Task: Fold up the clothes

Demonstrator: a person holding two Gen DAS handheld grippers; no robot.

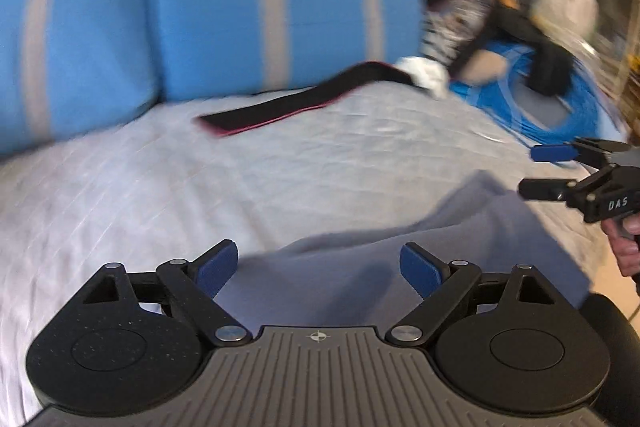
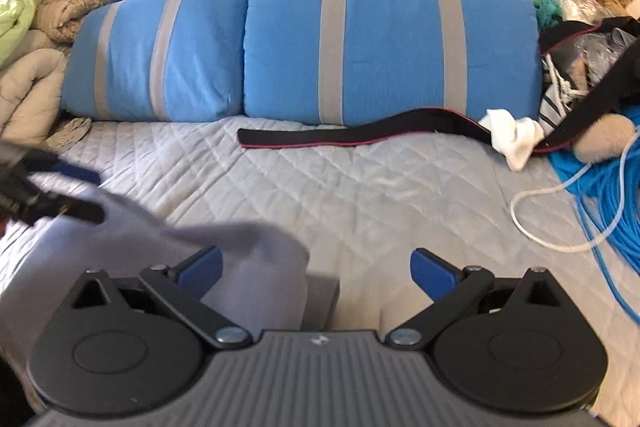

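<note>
Right, left wrist view first: my left claw [image 1: 316, 267] is spread wide with nothing between the blue pads, hanging over the grey garment [image 1: 400, 251] that lies rumpled on the quilted bed [image 1: 200, 187], near its front edge. I judge I'm holding the jaws apart so I can come down on an edge of the cloth. Off to the side my right claw [image 1: 536, 167] is spread too, gripping nothing, just beside the garment's far corner. The blue pillows [image 1: 200, 7] line the back, a black strap [image 1: 280, 107] in front of them.

Now the right wrist view: right claw [image 2: 316, 271] wide apart, empty, the garment [image 2: 256, 259] partly under its left finger. My left claw [image 2: 80, 195] shows blurred at the garment's other end. A white sock [image 2: 512, 135] and blue cable [image 2: 608, 195] sit well clear, so I have room to flatten the cloth.
</note>
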